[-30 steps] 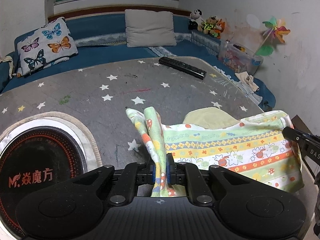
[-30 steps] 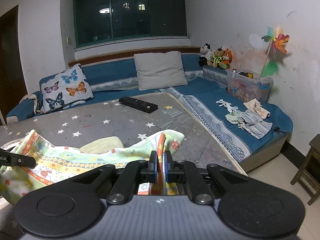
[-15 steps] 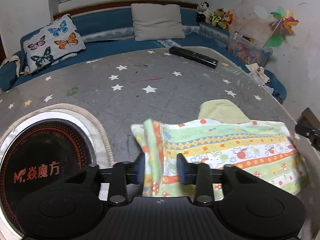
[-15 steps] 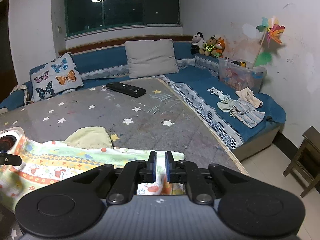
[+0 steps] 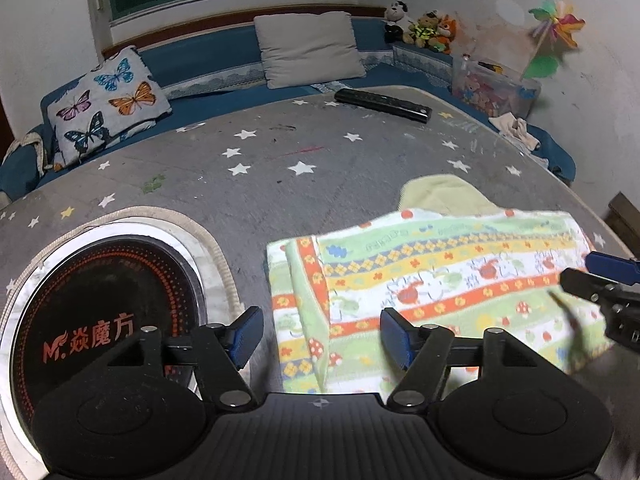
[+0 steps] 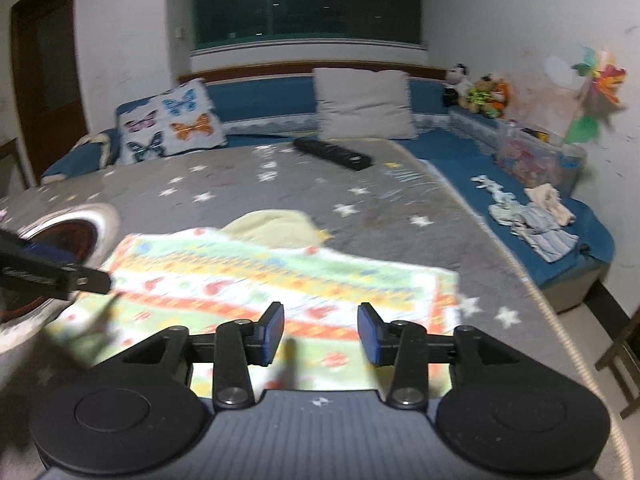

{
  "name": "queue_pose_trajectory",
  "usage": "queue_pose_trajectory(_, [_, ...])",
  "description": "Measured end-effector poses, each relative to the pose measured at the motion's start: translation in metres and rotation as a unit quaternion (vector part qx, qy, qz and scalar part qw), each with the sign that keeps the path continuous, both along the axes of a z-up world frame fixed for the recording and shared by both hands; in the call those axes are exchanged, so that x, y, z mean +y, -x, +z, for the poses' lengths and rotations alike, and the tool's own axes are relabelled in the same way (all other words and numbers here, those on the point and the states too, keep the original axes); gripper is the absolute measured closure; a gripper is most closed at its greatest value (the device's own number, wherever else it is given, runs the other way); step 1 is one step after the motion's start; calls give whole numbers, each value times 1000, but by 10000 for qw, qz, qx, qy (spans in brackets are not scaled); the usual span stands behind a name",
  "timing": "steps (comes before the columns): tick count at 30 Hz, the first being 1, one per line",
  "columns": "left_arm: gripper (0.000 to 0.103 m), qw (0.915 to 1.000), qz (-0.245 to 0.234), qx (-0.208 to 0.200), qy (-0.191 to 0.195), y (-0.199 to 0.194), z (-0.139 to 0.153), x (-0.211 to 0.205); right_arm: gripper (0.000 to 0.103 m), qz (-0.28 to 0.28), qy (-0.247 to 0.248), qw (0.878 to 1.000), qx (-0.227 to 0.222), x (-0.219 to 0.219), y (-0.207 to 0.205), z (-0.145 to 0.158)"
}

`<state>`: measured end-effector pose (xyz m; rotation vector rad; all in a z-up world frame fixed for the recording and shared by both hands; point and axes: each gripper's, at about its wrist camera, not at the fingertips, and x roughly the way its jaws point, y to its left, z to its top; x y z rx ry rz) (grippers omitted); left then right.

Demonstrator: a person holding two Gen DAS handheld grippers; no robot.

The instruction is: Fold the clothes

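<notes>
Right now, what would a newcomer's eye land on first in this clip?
First the bright striped garment, folded flat on the grey star-printed table, a pale yellow cloth peeking from under its far edge. Both the left gripper and right gripper hover over it, jaws wide open. Left of it, a round black cooktop with red lettering stands out.
</notes>
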<state>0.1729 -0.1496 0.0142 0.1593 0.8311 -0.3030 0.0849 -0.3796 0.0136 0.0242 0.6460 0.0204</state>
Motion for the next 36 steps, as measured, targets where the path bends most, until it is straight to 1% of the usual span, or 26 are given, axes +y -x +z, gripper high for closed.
queue_pose_trajectory(3, [30, 9999, -98, -35, -84, 8, -5, -3, 55, 180, -25, 9998, 43, 14, 6, -5])
queue_pose_trajectory(4, [29, 9998, -127, -47, -117, 10, -6, -4, 51, 216, -31, 9997, 67, 17, 7, -8])
queue_pose_trajectory(5, [29, 9997, -151, -63, -159, 12, -8, -5, 50, 252, -36, 9996, 91, 21, 8, -10])
queue_pose_trajectory(8, [25, 9991, -228, -173, -316, 20, -13, -8, 49, 298, -8, 9995, 119, 31, 12, -18])
queue_pose_trajectory(11, [22, 9980, -289, -335, -455, 28, -15, -9, 47, 266, 85, 9996, 38, 34, 21, -17])
queue_pose_trajectory(12, [21, 9978, -301, -371, -457, 30, -14, -8, 44, 266, 67, 9996, 11, 34, 23, -16])
queue_pose_trajectory(15, [18, 9978, -281, -411, -439, 33, -14, -6, 43, 267, 17, 9996, -41, 35, 29, -14])
queue_pose_trajectory(18, [16, 9982, -233, -386, -385, 37, -13, -3, 38, 267, 21, 9996, 8, 37, 32, -18])
queue_pose_trajectory(20, [12, 9985, -205, -380, -347, 39, -12, -1, 30, 232, 28, 9997, -23, 40, 37, -18])
queue_pose_trajectory(21, [11, 9985, -199, -397, -326, 42, -11, 1, 22, 225, -4, 9997, -28, 40, 39, -17])
queue_pose_trajectory(24, [10, 9985, -181, -424, -292, 50, -8, 5, 20, 185, -103, 9998, -66, 42, 47, -15])
queue_pose_trajectory(25, [8, 9985, -175, -428, -286, 53, -7, 6, 16, 165, -113, 9998, -76, 43, 49, -15])
queue_pose_trajectory(27, [6, 9984, -172, -451, -285, 59, -7, 8, 12, 74, -147, 9998, -77, 43, 54, -15])
queue_pose_trajectory(29, [5, 9983, -176, -480, -278, 65, -6, 11, 12, -18, -187, 9998, -78, 43, 59, -16])
queue_pose_trajectory(32, [3, 9984, -167, -484, -239, 74, -5, 16, 6, -169, -258, 9995, -76, 43, 66, -17])
queue_pose_trajectory(34, [1, 9983, -151, -508, -223, 80, -5, 20, 1, -265, -251, 9993, -73, 43, 70, -18])
queue_pose_trajectory(36, [1, 9982, -134, -551, -208, 87, -4, 23, 0, -359, -209, 9991, -93, 44, 77, -18])
